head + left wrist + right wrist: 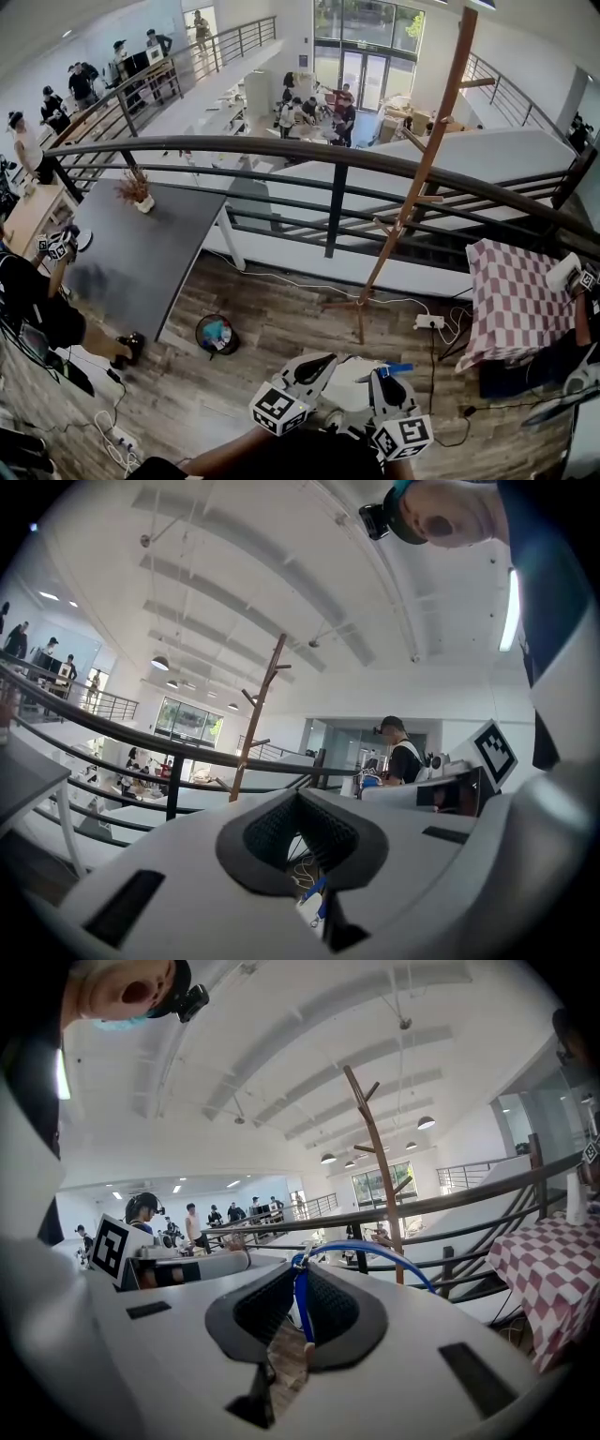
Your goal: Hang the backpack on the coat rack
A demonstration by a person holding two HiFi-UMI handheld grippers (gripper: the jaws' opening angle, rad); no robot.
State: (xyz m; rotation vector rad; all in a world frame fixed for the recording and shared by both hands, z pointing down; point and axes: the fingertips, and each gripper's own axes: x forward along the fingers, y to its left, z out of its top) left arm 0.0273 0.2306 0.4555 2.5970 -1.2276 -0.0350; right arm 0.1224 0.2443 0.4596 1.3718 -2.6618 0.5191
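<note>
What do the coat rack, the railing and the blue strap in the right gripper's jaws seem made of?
Coat rack: wood, reddish-brown matte pole with stub branches.
Railing: likely painted metal, dark, smooth bars.
Blue strap: probably woven webbing, thin and bent in a loop.

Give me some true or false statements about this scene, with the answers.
1. The right claw is shut on a blue strap. True.
2. The backpack already hangs on the coat rack. False: the rack's pegs are bare.
3. The cloth on the table at the right is plain blue. False: it is checked.
4. A potted plant stands on the grey table. True.
</note>
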